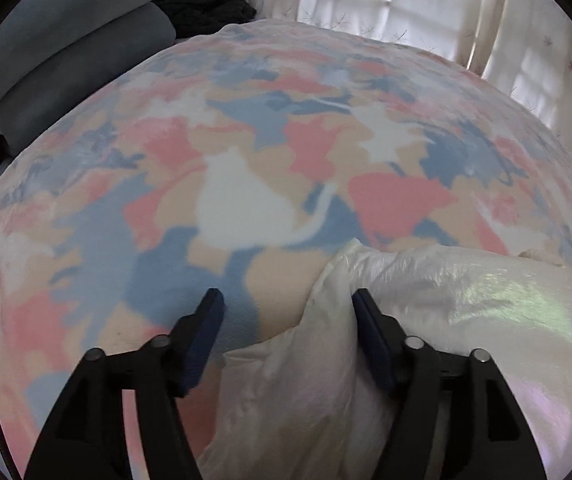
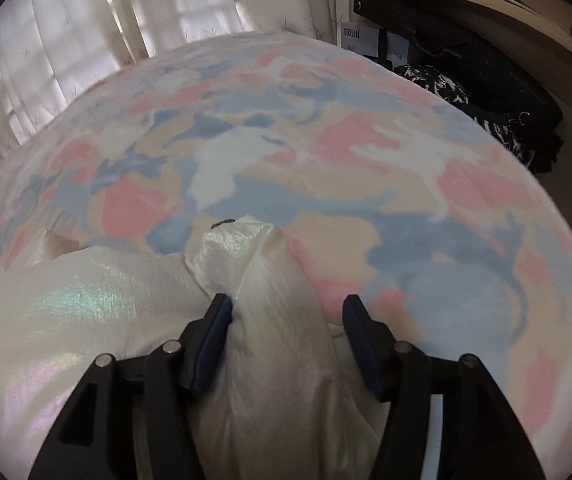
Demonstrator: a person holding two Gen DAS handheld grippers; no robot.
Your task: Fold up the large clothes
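your left gripper [image 1: 287,308] stands with jaws spread, nothing pinched; a fold of the pearly white garment [image 1: 465,312] sits between the fingers and rests against the right-hand one. the garment lies bunched at the near edge of the bed, on the patterned blanket [image 1: 246,140], and runs across to your right gripper [image 2: 286,314]. there too the jaws are spread, a raised ridge of the garment [image 2: 270,280] standing between them and touching only the left-hand finger.

judged from this, the fold is at an early stage: the cloth is heaped, no flat layer or clean crease shows, and both grips are yet to be closed. spreading and folding remain.

surroundings, left to right: grey pillows [image 1: 70,64] and a dark bundle [image 1: 206,0] at the bed's far left, curtains [image 1: 405,4] behind, a wooden shelf [image 2: 485,4] with dark bags [image 2: 485,80] to the right. nothing lies on the blanket ahead to hinder you.
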